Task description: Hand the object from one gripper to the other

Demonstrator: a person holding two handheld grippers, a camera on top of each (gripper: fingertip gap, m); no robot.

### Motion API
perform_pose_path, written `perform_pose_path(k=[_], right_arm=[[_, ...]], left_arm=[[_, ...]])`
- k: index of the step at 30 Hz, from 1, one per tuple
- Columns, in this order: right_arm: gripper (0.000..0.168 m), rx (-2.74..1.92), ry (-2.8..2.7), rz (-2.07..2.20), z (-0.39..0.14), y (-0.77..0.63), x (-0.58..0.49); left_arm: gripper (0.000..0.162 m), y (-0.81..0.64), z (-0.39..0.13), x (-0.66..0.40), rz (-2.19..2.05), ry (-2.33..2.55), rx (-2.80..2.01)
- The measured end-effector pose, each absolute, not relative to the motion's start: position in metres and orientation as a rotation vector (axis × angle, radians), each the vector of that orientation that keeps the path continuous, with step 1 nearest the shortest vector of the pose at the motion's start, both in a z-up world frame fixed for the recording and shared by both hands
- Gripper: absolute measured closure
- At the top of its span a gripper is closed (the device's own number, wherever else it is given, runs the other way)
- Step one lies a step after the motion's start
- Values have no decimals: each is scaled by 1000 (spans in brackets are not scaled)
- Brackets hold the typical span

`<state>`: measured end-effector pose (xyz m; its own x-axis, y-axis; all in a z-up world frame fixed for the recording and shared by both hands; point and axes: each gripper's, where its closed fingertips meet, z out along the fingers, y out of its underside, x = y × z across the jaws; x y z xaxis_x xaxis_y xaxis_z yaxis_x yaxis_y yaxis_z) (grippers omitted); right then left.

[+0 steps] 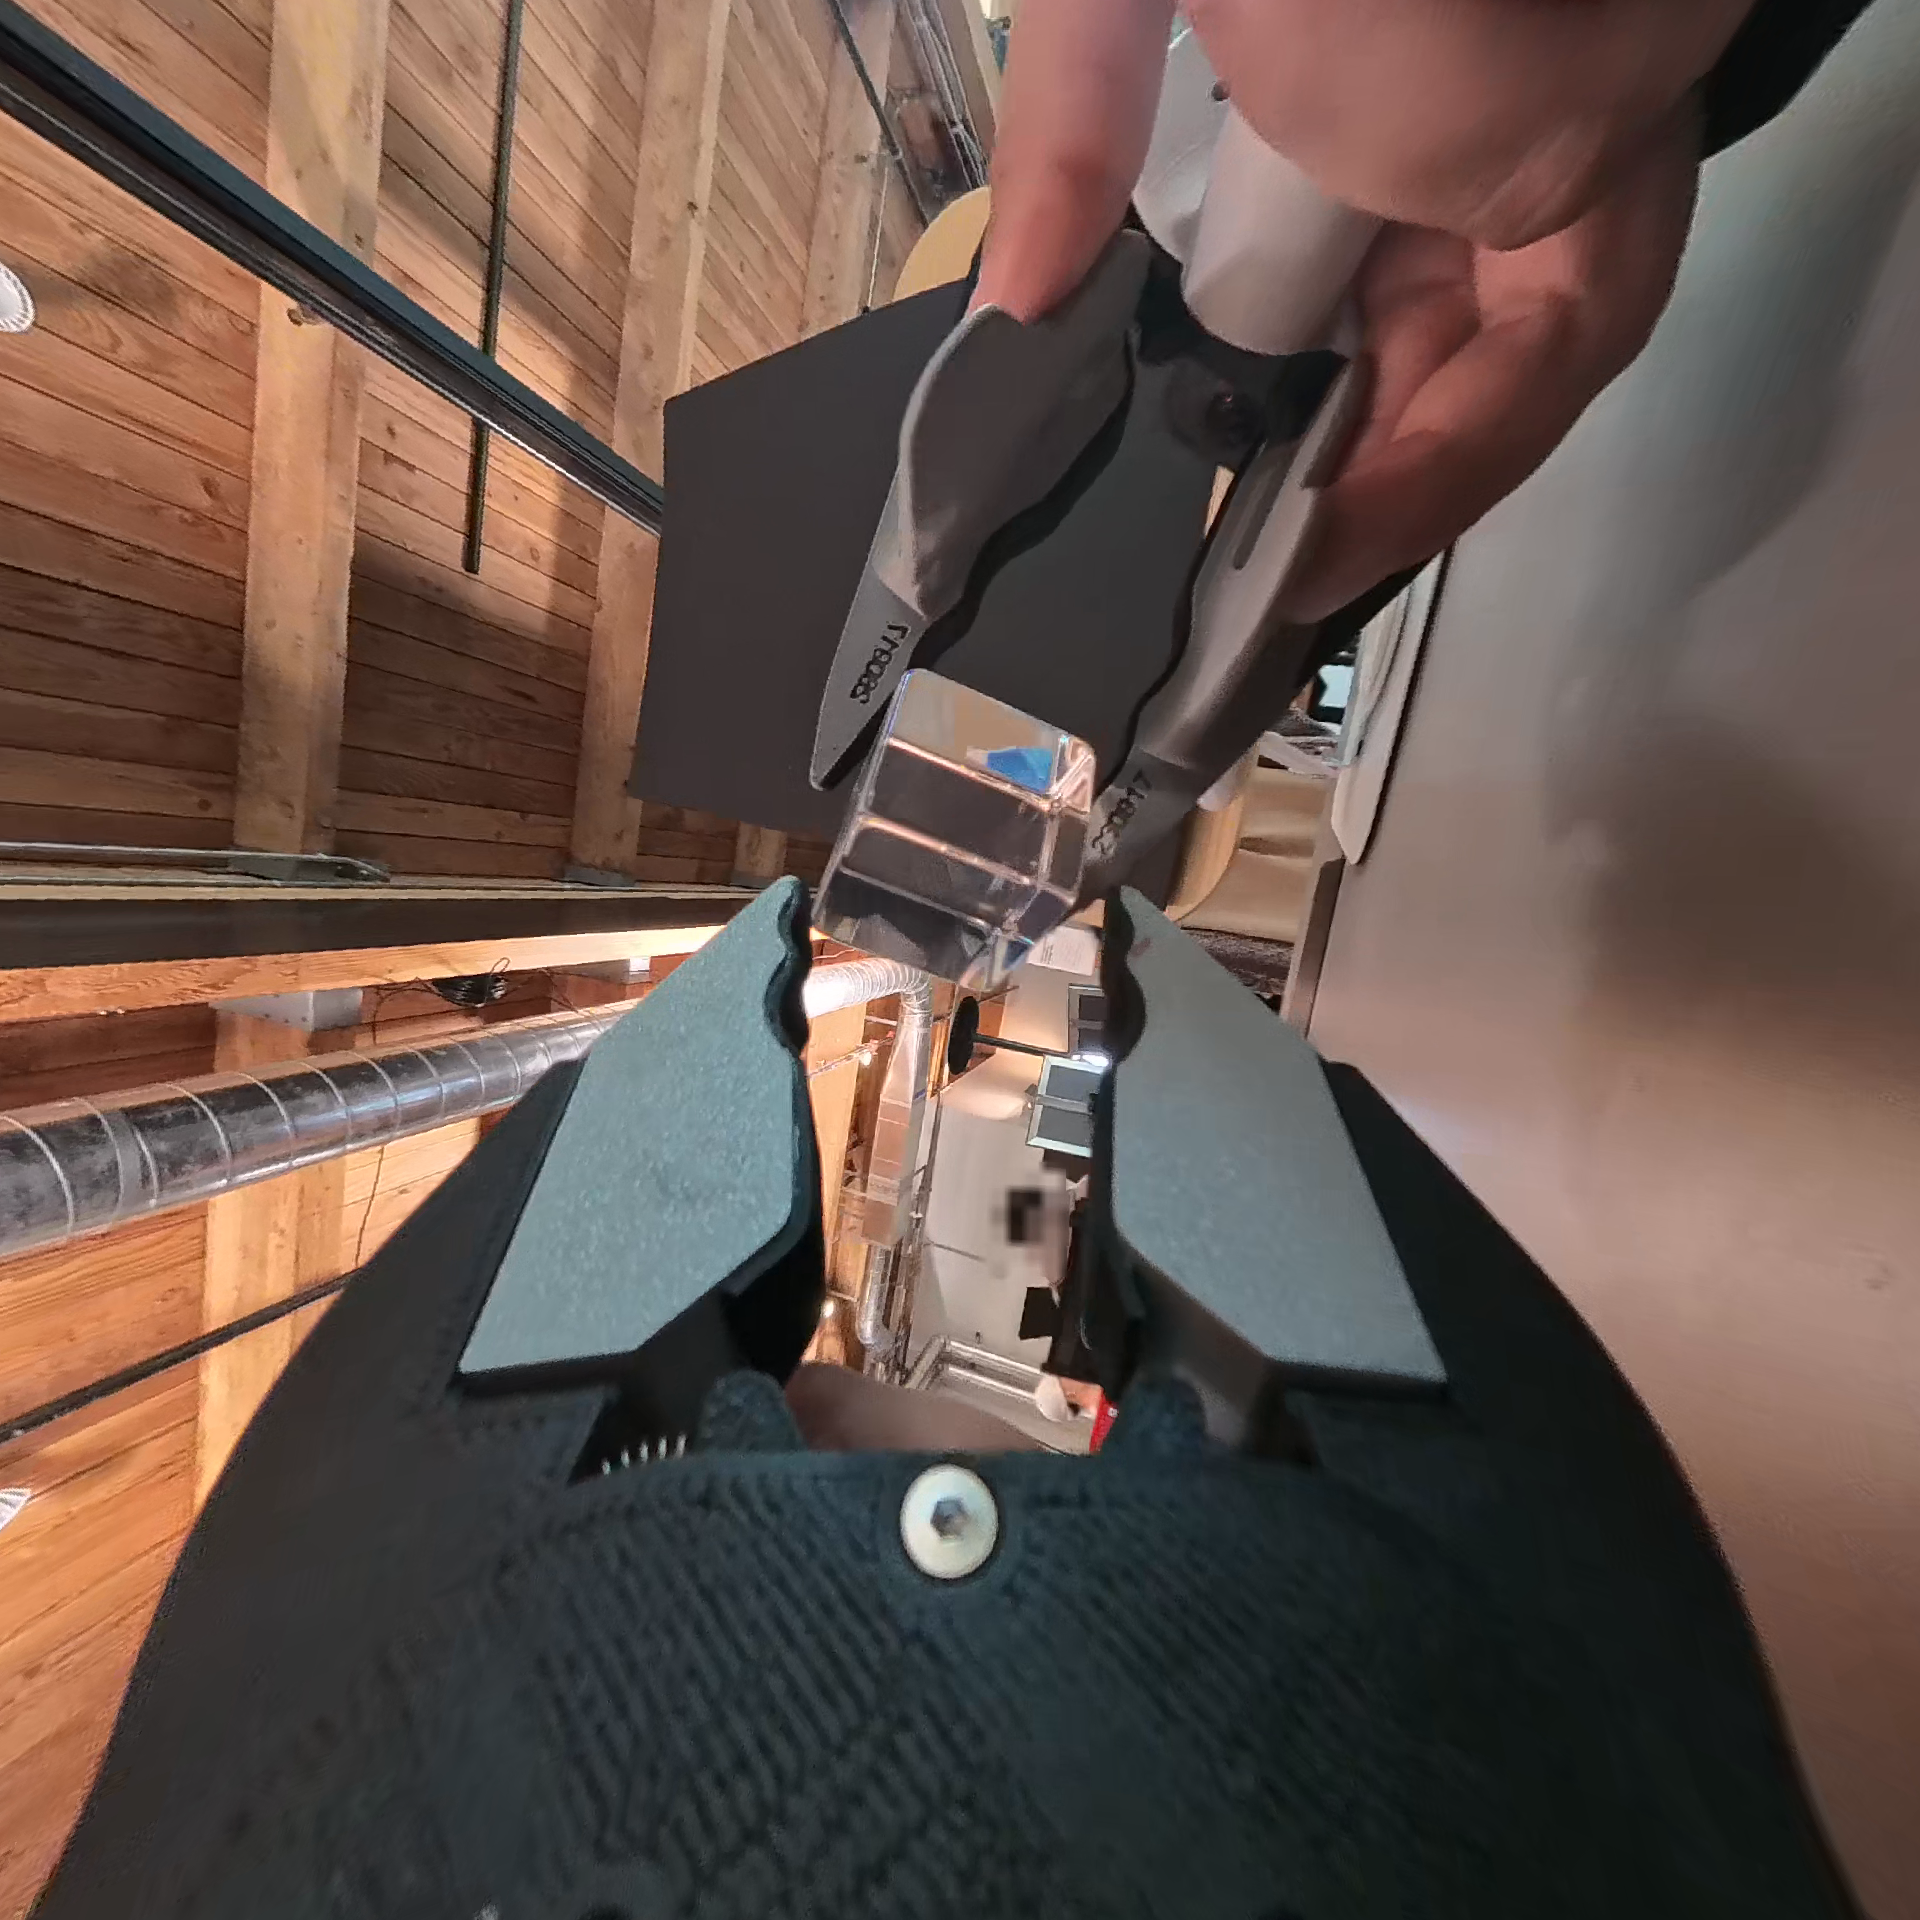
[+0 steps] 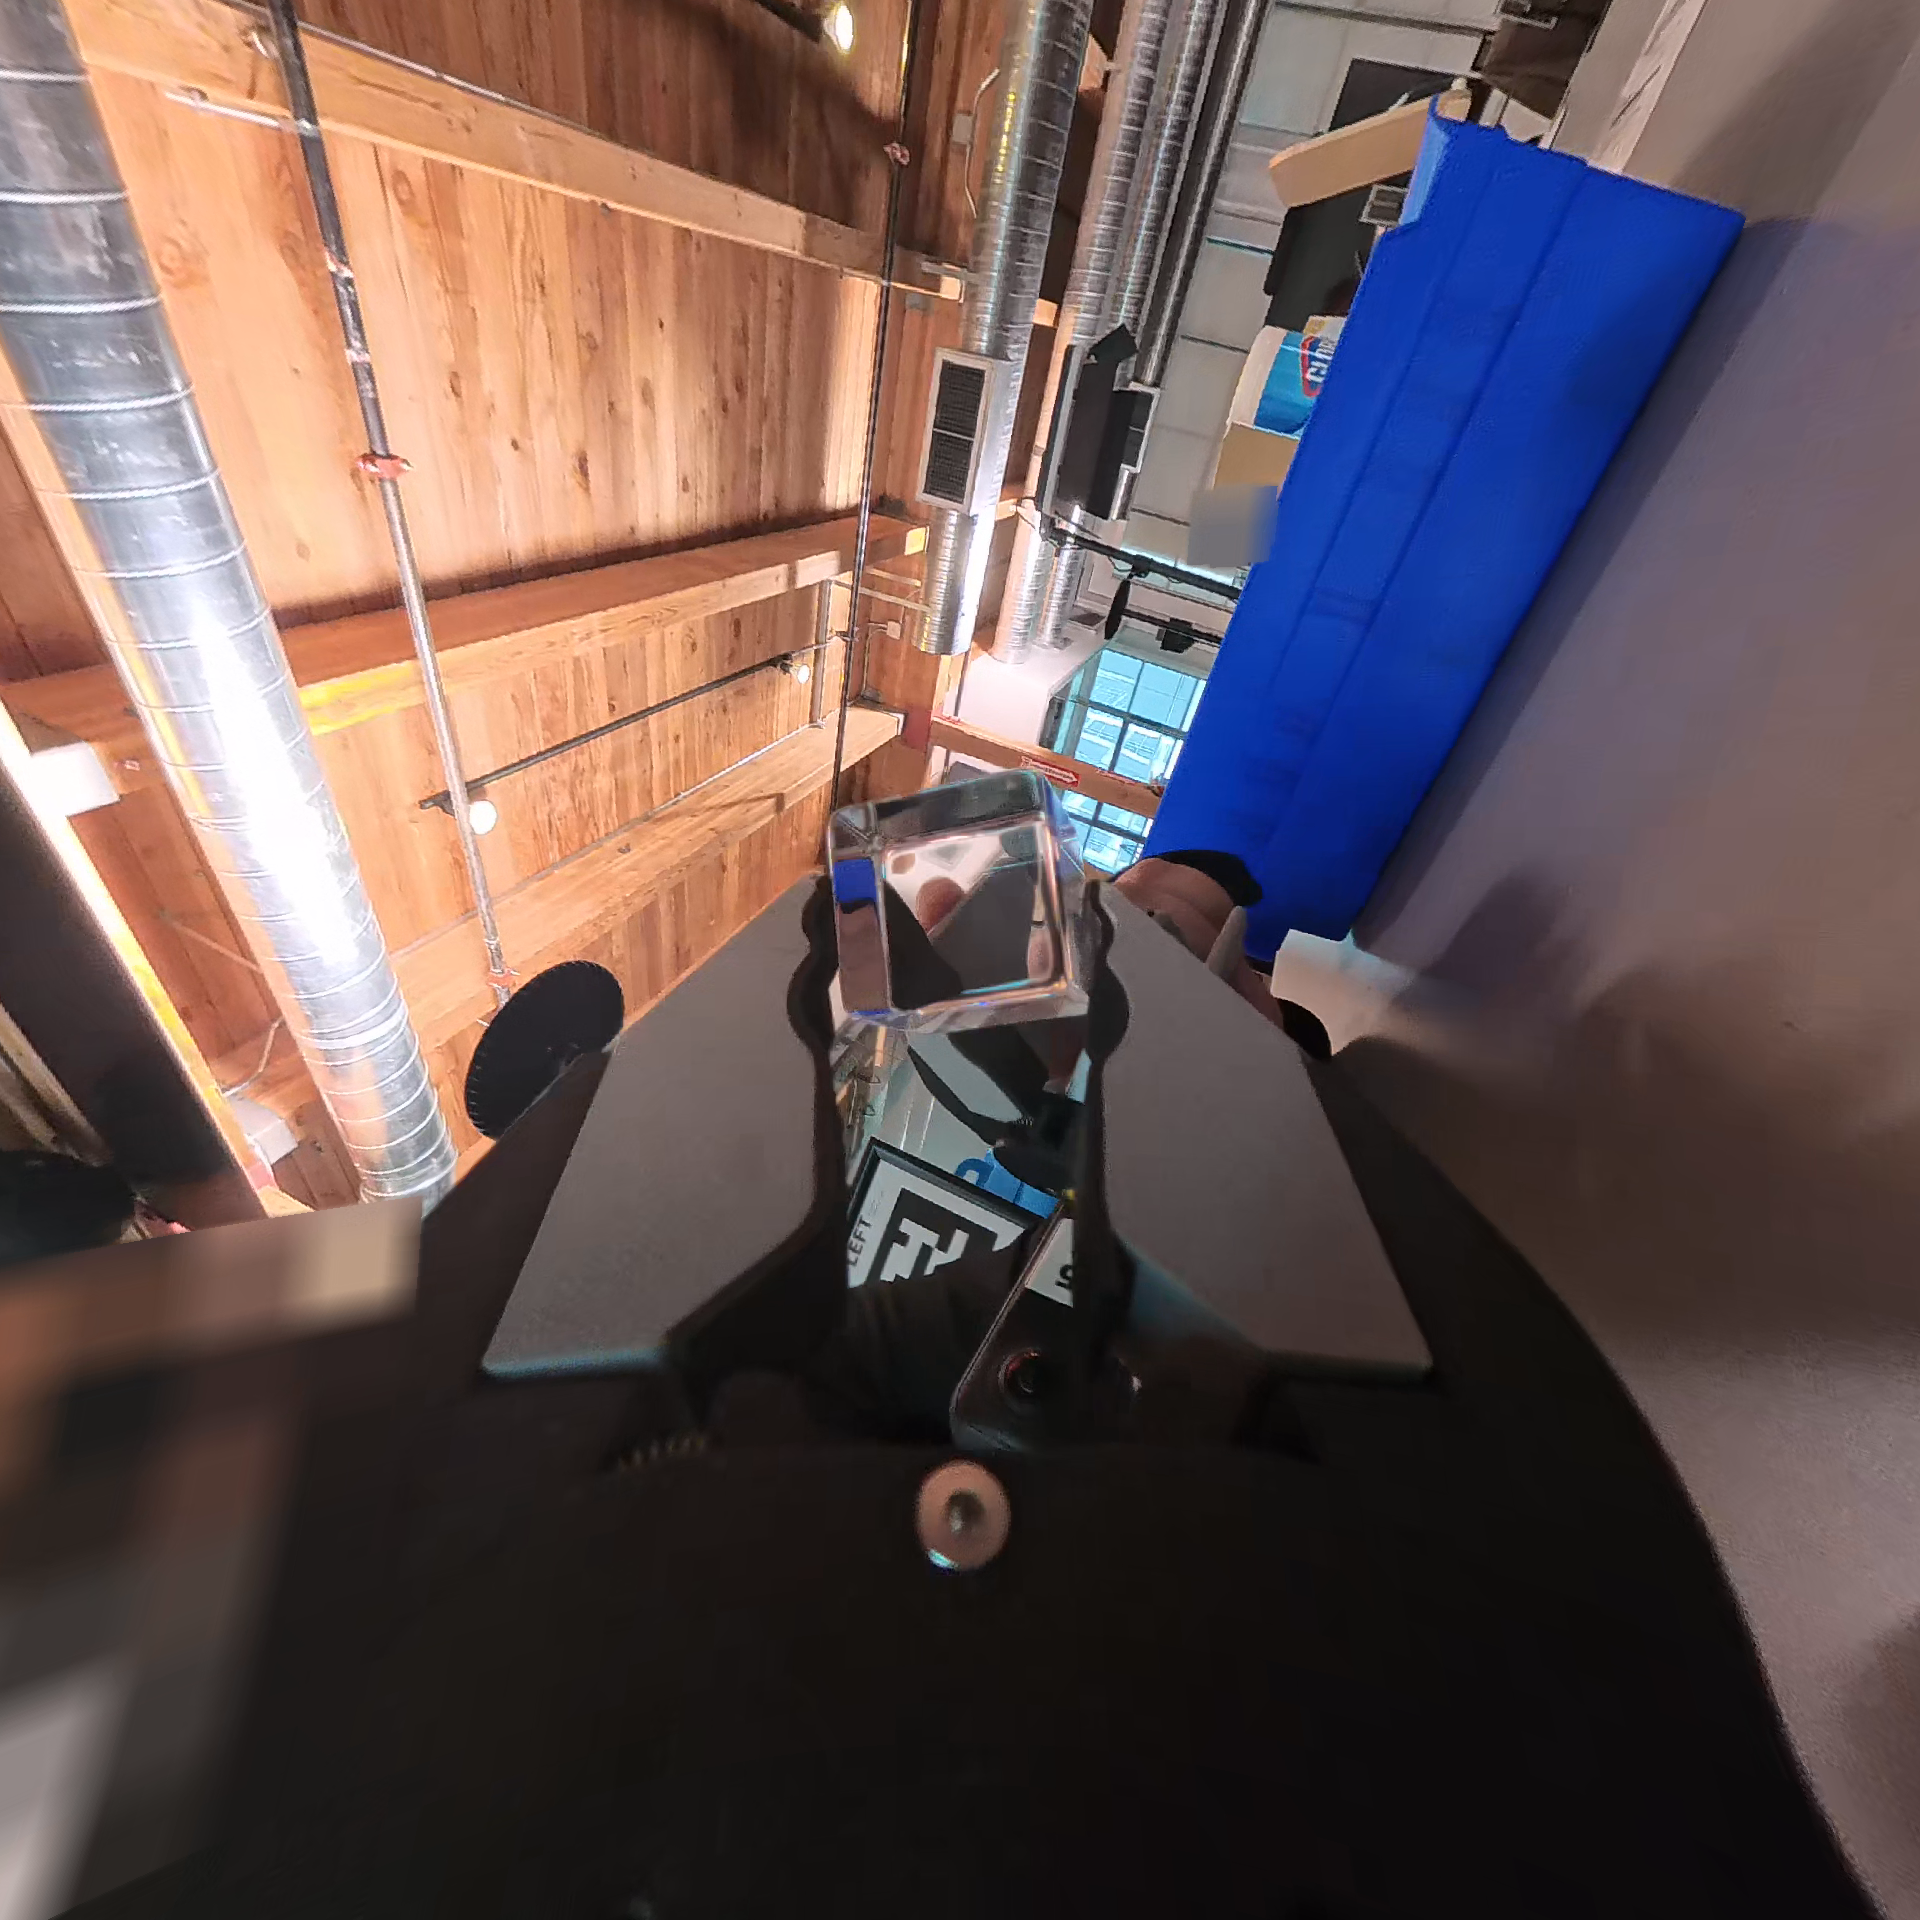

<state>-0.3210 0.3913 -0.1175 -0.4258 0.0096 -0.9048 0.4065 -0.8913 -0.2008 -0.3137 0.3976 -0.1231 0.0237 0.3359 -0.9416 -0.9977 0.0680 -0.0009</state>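
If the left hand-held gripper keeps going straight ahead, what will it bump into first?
Most likely the clear cube, pinched by the right hand-held gripper. It sits just past the open left hand-held gripper, though the exact gap is hard to judge.

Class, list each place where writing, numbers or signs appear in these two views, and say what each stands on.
I do not copy writing, so I name the carriers only.
Embossed characters: both grey fingers of the right tool holding the clear cube.
Printed word and pattern: black-and-white marker tag.
Logo: blue-and-white box, blurred.
Red sign on a beam: too small.
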Motion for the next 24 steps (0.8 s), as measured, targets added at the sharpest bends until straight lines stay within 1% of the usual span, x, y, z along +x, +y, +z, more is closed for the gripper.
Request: perform_pose_path(k=[1, 9, 14, 20, 24], right_arm=[[125, 1530, 582, -2392, -118, 392, -321], [125, 1588, 623, -2353, -124, 389, -322], [125, 1691, 709, -2310, -134, 390, -323], [122, 1888, 1019, -2247, -144, 384, -326], [121, 2004, 1231, -2255, -142, 389, -327]], left_arm=[[108, 398, -124, -313, 1289, 983, -915], [109, 399, -131, -312, 1308, 1032, -915], [114, 401, -139, -314, 1298, 1084, -993], [117, 406, -149, -326, 981, 980, -1243], [117, 403, -145, -329, 811, 898, -1300]])
